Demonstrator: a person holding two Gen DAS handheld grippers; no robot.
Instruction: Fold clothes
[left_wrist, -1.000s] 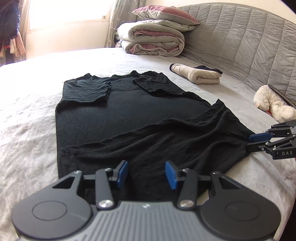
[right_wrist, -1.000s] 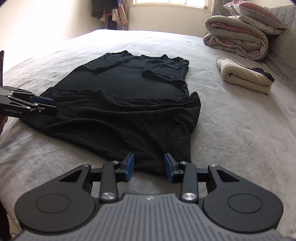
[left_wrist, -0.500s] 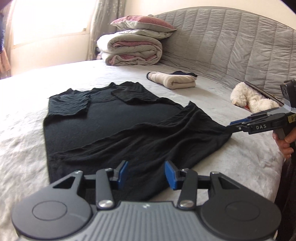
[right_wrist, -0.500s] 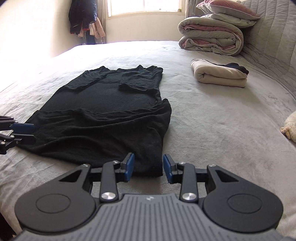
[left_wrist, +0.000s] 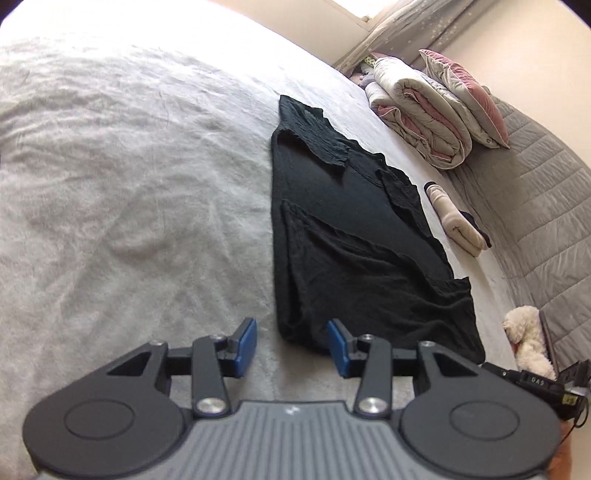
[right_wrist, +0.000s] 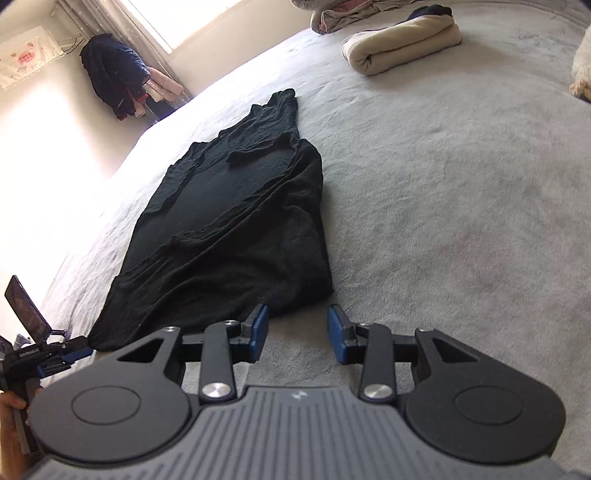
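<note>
A black T-shirt (left_wrist: 351, 229) lies on the grey bed, sleeves folded inward and its lower part rumpled in loose folds. My left gripper (left_wrist: 291, 339) hovers at the shirt's near left hem corner. Its jaws are closing, the corner shows in the gap, and the blue pads (left_wrist: 246, 338) do not press on it. My right gripper (right_wrist: 297, 328) is at the near right corner of the shirt (right_wrist: 236, 221). Its jaws are opening over bare bed cover, the left pad (right_wrist: 258, 326) by the cloth's edge. Each view shows the other gripper (right_wrist: 70, 354) (left_wrist: 517, 373) at the opposite corner.
A folded cream garment (left_wrist: 458, 225) (right_wrist: 402, 44) lies beyond the shirt. A rolled duvet with a pillow (left_wrist: 424, 110) sits by the quilted headboard (left_wrist: 546, 221). A white plush toy (left_wrist: 528, 339) rests at the bed's edge. Clothes hang (right_wrist: 114, 74) by the window.
Both grippers have rolled and slid apart along the hem, from near its middle to the shirt's two near corners. The shirt itself has not moved.
</note>
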